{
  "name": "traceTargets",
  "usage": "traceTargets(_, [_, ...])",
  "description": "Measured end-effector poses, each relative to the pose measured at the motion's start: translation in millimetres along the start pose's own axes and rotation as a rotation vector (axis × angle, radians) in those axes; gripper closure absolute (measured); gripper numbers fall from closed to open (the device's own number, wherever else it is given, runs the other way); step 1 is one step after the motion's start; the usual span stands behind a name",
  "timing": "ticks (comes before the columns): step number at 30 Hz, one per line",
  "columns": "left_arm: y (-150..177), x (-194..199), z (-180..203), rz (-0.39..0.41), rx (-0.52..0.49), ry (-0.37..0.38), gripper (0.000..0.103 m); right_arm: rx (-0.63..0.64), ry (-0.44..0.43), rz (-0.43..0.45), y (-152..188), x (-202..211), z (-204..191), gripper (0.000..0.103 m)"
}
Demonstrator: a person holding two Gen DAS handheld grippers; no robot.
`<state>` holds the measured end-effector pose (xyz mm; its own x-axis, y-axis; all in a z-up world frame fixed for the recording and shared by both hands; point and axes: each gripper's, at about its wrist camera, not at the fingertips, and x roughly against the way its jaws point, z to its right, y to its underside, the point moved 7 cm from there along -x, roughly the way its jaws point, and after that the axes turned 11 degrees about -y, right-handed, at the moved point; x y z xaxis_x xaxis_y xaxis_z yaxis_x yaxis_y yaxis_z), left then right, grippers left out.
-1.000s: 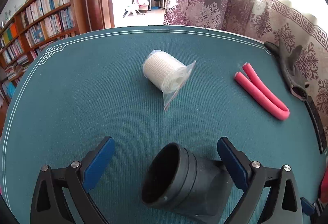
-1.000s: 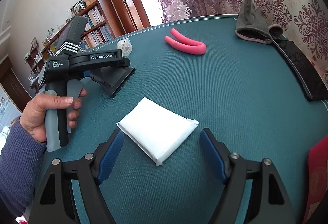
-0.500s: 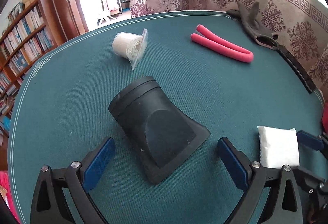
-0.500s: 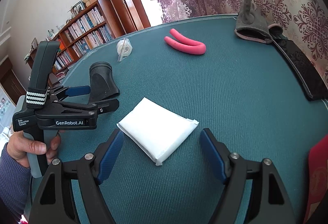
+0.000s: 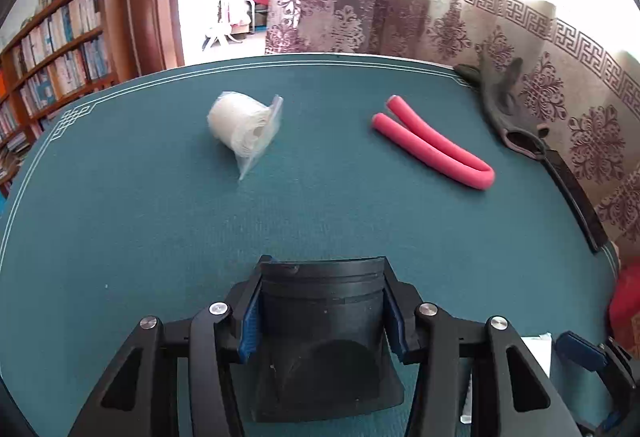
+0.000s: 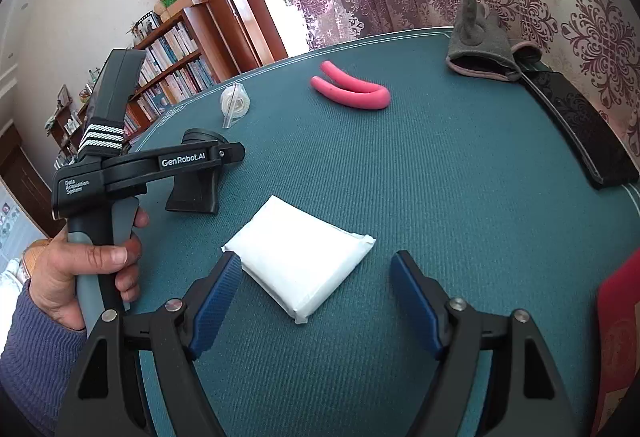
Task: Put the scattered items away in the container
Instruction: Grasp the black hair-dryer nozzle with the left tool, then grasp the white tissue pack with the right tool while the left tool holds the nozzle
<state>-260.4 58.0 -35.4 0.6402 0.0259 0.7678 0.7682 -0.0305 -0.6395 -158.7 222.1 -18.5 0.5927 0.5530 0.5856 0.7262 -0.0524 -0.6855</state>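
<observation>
Between left gripper (image 5: 322,313) pads: black nozzle (image 5: 324,341).

Left gripper (image 5: 322,311): my jaws have just been closing; blue pads press both sides of a black nozzle (image 5: 324,341).
Left hand (image 6: 86,273): wrapped round the handle, purple sleeve at my wrist.
Right gripper (image 6: 316,301): jaws spread wide, gripping nothing.

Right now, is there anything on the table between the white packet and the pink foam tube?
No. In the right wrist view, only bare green table lies between the white packet and the pink foam tube.
</observation>
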Motion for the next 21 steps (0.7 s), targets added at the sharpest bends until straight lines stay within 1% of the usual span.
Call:
traceTargets(2, [8,6,10,0.008,-0.054,0.018,0.052,-0.01,-0.004,0.008,0,3,1,0.023])
traceTargets(4, [16,13,17,0.012,-0.084,0.041,0.052,0.003,-0.007,0.002,0,5,0,0.023])
traceTargets(6, [22,19,16,0.003,-0.084,0.061,0.052,0.045,-0.004,-0.009,-2,6,-5,0.023])
traceTargets(11, [30,35,-4,0.004,-0.049,0.065,0.053,0.217,0.021,-0.025,-13,4,-30,0.023])
traceTargets(14, [32,46,-18,0.015,-0.022,0.068,0.052,0.33,0.024,-0.081,-15,-11,-44,0.023])
traceTargets(16, [35,54,-24,0.023,-0.015,0.066,0.053,0.38,0.036,-0.132,-15,-26,-46,0.023])
traceTargets(19, [40,63,-30,0.028,-0.005,0.071,0.053,0.389,0.064,-0.216,-7,-51,-33,0.023])
traceTargets(20, [43,66,-31,0.029,-0.002,0.077,0.052,0.389,0.065,-0.213,-7,-51,-33,0.024])
traceTargets(21, [45,69,-31,0.03,-0.001,0.082,0.052,0.383,0.06,-0.22,-6,-49,-33,0.028])
